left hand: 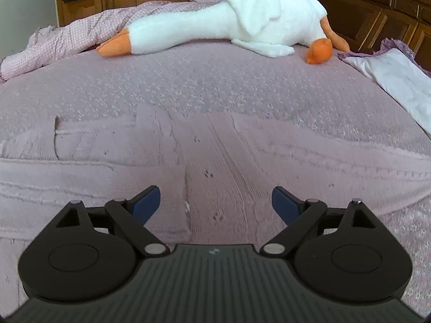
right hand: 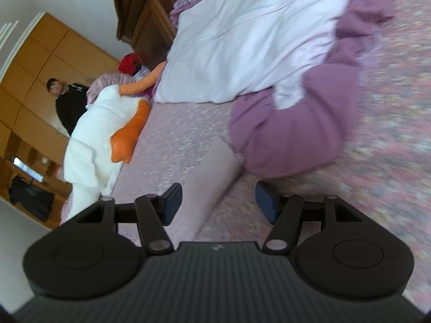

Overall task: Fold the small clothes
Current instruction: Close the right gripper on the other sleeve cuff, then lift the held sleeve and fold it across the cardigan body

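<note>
Plush goose [left hand: 215, 24] beside pillow [left hand: 398, 80]

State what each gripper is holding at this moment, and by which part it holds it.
Nothing is held. The left gripper is open above the pink garment spread on the bed, and the right gripper is open too, with only bedding showing between its fingers.

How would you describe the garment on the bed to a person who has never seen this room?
Find the bed with the big white goose toy. Nearer the camera, under the open left claw, lies a flat pinkish-mauve garment. Unlike the flecked bedcover, it is plain and ribbed, with seams.
</note>
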The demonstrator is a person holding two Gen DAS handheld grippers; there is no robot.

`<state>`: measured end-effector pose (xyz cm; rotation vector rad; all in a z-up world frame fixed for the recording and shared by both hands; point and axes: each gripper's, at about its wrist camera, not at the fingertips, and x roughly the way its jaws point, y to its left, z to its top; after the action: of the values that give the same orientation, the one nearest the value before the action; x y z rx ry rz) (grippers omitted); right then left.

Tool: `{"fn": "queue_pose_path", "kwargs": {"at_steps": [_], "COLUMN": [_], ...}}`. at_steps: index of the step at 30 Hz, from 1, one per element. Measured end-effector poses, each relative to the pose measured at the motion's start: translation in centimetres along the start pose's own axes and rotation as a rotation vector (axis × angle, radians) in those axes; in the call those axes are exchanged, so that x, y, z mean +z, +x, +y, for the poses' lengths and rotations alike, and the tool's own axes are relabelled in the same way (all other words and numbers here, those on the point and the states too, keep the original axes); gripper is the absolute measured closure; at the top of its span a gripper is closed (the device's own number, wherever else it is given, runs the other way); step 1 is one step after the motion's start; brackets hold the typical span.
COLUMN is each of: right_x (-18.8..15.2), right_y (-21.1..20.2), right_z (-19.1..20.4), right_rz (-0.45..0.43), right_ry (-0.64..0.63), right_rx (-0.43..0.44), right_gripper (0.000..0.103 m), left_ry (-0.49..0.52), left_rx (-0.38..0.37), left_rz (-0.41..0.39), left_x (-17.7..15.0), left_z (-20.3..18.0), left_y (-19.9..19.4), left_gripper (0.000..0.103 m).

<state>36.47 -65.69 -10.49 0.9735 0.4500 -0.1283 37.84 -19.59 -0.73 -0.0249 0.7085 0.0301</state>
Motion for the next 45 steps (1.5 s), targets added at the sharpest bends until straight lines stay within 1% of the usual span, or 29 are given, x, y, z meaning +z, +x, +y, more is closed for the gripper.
{"fn": "queue_pose_path", "kwargs": {"at_steps": [6, 10, 12, 14, 15, 16, 17, 20, 22, 24, 27, 30, 32, 36, 41, 43, 45], "right_x": [0.5, -0.6, -1.1, -1.2, -1.1, -1.0, -0.8, -0.7, -0.9, -1.2, -2.2, -4.0, -5.4, -7.8, -10.7, -12.0, -13.7], "right_y": [2.5, 2.7, 2.9, 3.0, 2.9, 2.8, 2.7, 2.7, 2.6, 2.5, 2.4, 2.5, 2.5, 2.4, 2.3, 2.0, 1.8], "right_z": [1.0, 1.7, 1.7, 1.5, 1.3, 1.1, 1.0, 1.5, 2.5, 3.8, 6.9, 10.3, 12.2, 14.7, 18.5, 19.8, 20.8], "right_rz": [-0.001, -0.052, -0.089, -0.103, -0.103, -0.096, -0.085, -0.045, -0.022, -0.011, 0.022, 0.046, 0.051, 0.063, 0.061, 0.069, 0.083], "right_ry": [-0.001, -0.079, -0.103, -0.095, -0.076, -0.050, -0.028, -0.025, -0.064, -0.112, -0.249, -0.398, -0.458, -0.501, -0.560, -0.573, -0.549], "right_rx": [0.045, 0.047, 0.042, 0.005, -0.008, -0.026, -0.040, -0.048, -0.063, -0.055, -0.030, -0.020, -0.016, 0.013, 0.040, 0.058, 0.079], "right_gripper": [0.041, 0.043, 0.053, 0.072, 0.078, 0.088, 0.092, 0.092, 0.092, 0.093, 0.093, 0.093, 0.093, 0.093, 0.093, 0.093, 0.093], "left_ry": [-0.014, -0.007, -0.003, -0.011, -0.015, -0.019, -0.022, -0.037, -0.052, -0.059, -0.048, -0.036, -0.031, -0.031, -0.054, -0.063, -0.077], "left_rx": [-0.009, -0.010, -0.001, 0.003, 0.005, 0.009, 0.014, 0.026, 0.027, 0.023, 0.023, 0.020, 0.021, 0.028, 0.049, 0.059, 0.063], "left_rz": [0.013, 0.021, 0.018, 0.019, 0.020, 0.020, 0.021, 0.022, 0.023, 0.027, 0.028, 0.025, 0.022, 0.022, 0.016, 0.010, 0.013], "left_x": [0.5, 0.4, 0.5, 0.6, 0.7, 0.7, 0.8, 0.9, 1.0, 1.0, 1.0, 1.0, 1.0, 1.1, 1.0, 1.0, 0.9], "left_z": [0.4, 0.8, 1.3, 1.9, 2.3, 2.6, 2.9, 3.7, 4.0, 4.2, 4.0, 3.9, 4.0, 5.0, 7.3, 8.5, 9.7], "left_y": [0.3, 0.4, 0.3, 0.2, 0.2, 0.2, 0.1, 0.1, 0.1, 0.1, -0.1, -0.4, -0.7, -1.2, -2.3, -2.9, -3.5], "left_gripper": [0.009, 0.009, 0.009, 0.009, 0.009, 0.009, 0.009, 0.009, 0.009, 0.009, 0.009, 0.009, 0.009, 0.009, 0.009, 0.009, 0.009]}}
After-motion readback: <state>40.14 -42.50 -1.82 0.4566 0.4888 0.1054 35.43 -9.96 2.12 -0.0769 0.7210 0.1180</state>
